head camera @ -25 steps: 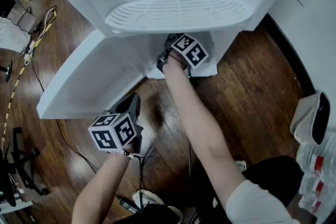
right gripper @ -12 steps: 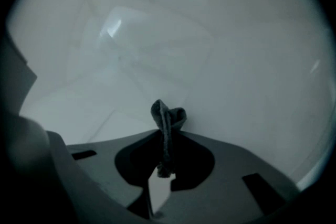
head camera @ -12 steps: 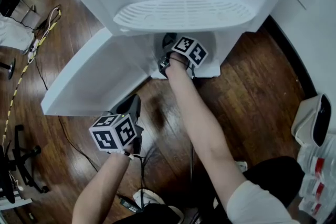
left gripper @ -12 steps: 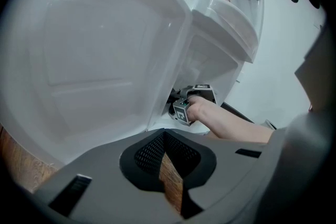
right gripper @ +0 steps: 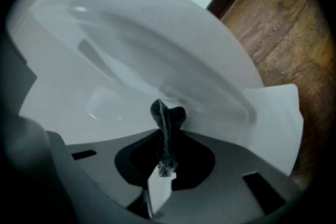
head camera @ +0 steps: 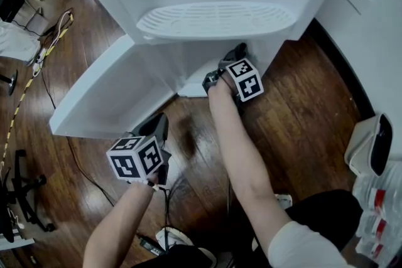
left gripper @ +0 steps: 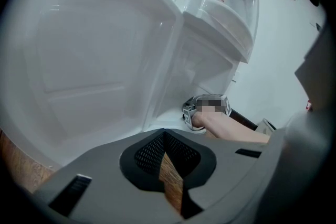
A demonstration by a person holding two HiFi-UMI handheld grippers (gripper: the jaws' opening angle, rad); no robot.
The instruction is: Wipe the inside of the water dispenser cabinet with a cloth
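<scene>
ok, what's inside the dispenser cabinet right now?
The right gripper reaches in, jaws shut on a dark cloth; around it, bare white cabinet wall. The drip tray covers most of the interior from above, so the back can't be seen.

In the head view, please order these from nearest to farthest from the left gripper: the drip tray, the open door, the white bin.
1. Open door, right beside the left gripper.
2. Drip tray, farther up the view.
3. White bin, far right.

Even light in the head view, faint sheen on the wooden floor (head camera: 301,91). Both gripper views bulge (black corners); the right one is dim, its cloth (right gripper: 167,122) soft.
</scene>
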